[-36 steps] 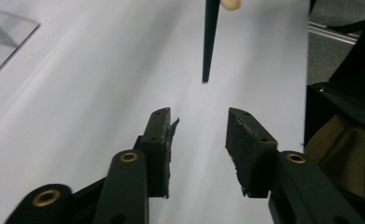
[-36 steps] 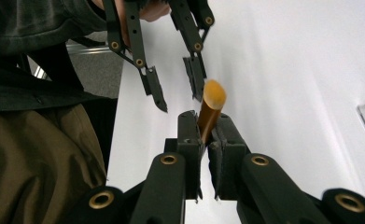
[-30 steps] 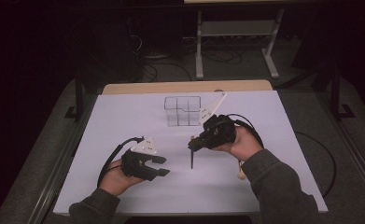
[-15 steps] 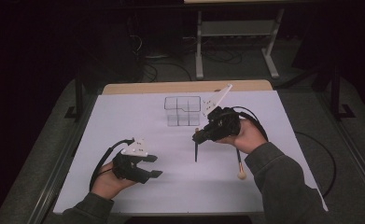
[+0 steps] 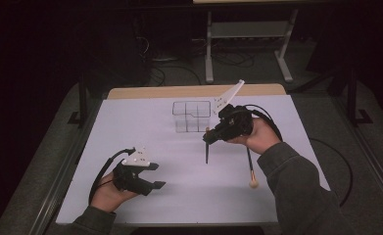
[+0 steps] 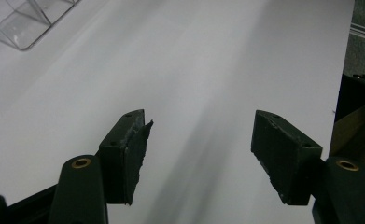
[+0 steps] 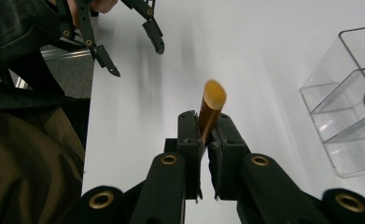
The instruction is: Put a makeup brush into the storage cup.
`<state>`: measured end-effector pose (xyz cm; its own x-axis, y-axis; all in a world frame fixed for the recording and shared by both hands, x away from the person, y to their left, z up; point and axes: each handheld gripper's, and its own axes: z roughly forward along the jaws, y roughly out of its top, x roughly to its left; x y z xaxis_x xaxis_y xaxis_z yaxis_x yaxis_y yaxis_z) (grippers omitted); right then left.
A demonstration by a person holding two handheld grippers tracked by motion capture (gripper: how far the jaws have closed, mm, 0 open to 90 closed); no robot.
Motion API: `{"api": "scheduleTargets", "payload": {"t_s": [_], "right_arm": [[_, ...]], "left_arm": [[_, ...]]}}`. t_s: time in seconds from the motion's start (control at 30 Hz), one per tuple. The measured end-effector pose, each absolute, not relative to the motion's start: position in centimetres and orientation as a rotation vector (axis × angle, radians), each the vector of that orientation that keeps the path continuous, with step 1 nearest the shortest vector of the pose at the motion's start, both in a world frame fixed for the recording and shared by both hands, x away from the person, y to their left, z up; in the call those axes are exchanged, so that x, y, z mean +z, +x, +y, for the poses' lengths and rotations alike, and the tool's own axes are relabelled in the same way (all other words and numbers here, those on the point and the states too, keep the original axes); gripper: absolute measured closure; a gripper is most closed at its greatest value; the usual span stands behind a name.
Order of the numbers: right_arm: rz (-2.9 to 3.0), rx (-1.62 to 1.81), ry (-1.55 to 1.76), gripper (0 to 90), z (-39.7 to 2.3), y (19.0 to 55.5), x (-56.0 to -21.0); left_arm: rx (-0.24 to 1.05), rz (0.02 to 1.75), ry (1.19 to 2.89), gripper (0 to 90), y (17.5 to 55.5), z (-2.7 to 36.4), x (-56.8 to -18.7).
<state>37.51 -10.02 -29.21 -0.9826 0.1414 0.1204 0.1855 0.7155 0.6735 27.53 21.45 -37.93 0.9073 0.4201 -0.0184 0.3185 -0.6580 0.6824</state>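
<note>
Slim brush (image 7: 211,109), amber handle between clamped right gripper (image 7: 207,133) jaws, beside empty clear-plastic compartmented box (image 5: 193,116); left gripper (image 6: 199,140) jaws just opening, nothing between.

the white worktop (image 5: 189,196) is brightly lit from above while the room around it lies near black. soft shadows streak it in the left gripper view; the brush tip (image 7: 214,94) blurs.
</note>
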Motion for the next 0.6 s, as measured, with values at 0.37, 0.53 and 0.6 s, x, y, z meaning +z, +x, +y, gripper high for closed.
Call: {"api": "scheduleTargets", "payload": {"t_s": [0.37,0.53,0.6], "right_arm": [[-2.852,-1.11,-0.289,82.5,-9.6,38.2,-28.6],[-2.859,-1.116,-0.267,82.5,-9.2,39.0,-28.4],[-2.866,-1.105,-0.271,82.5,-8.9,39.2,-28.3]], "left_arm": [[0.203,0.542,2.333,32.7,27.3,22.2,-38.0],[0.203,0.557,2.323,31.7,27.2,22.4,-38.0],[0.199,0.552,2.324,30.8,27.2,22.5,-37.9]]}}
